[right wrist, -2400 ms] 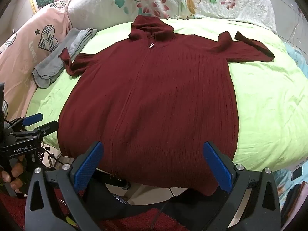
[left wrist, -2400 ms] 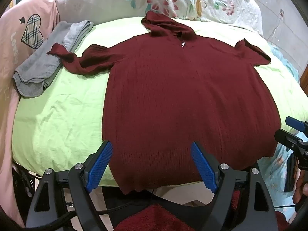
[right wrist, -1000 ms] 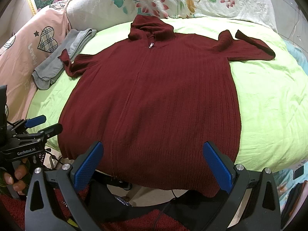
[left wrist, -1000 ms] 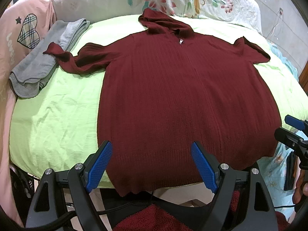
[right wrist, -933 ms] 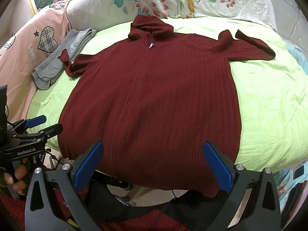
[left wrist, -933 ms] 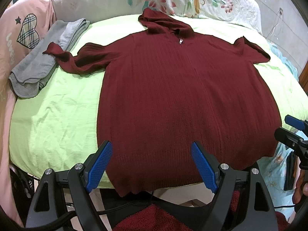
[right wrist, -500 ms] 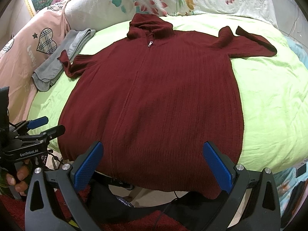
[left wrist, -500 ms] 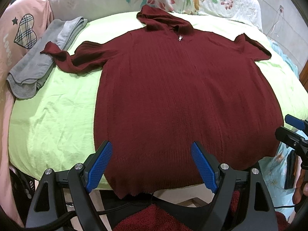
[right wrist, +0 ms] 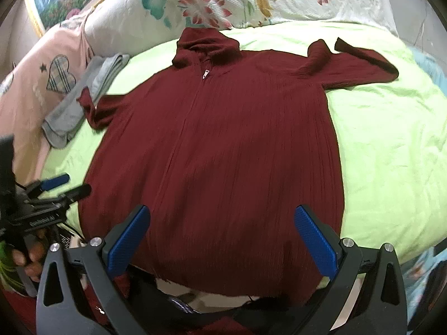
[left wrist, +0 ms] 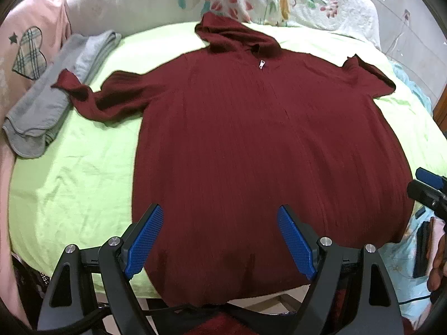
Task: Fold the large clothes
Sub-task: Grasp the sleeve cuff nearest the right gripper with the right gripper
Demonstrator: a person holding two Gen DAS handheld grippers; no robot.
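Observation:
A dark red zip-up hooded sweater [left wrist: 251, 145] [right wrist: 223, 139] lies flat, front up, on a lime-green bed sheet [left wrist: 72, 173] [right wrist: 391, 139]. Its hood points away from me and both sleeves are spread out to the sides. The hem hangs over the near edge of the bed. My left gripper [left wrist: 220, 237] is open above the hem, left of centre, holding nothing. My right gripper [right wrist: 223, 237] is also open above the hem and empty. Each gripper shows at the edge of the other's view.
Folded grey clothing [left wrist: 56, 92] [right wrist: 81, 97] lies at the sheet's left edge, under the tip of the left sleeve. A pink heart-print pillow [left wrist: 25, 50] and a floral quilt [left wrist: 279, 0] border the bed's far side. A hand [right wrist: 28, 254] holds the left gripper's handle.
Both grippers have moved forward and lower toward the sweater's hem, which now fills more of each view. The jaws stay open. The sweater has not shifted.

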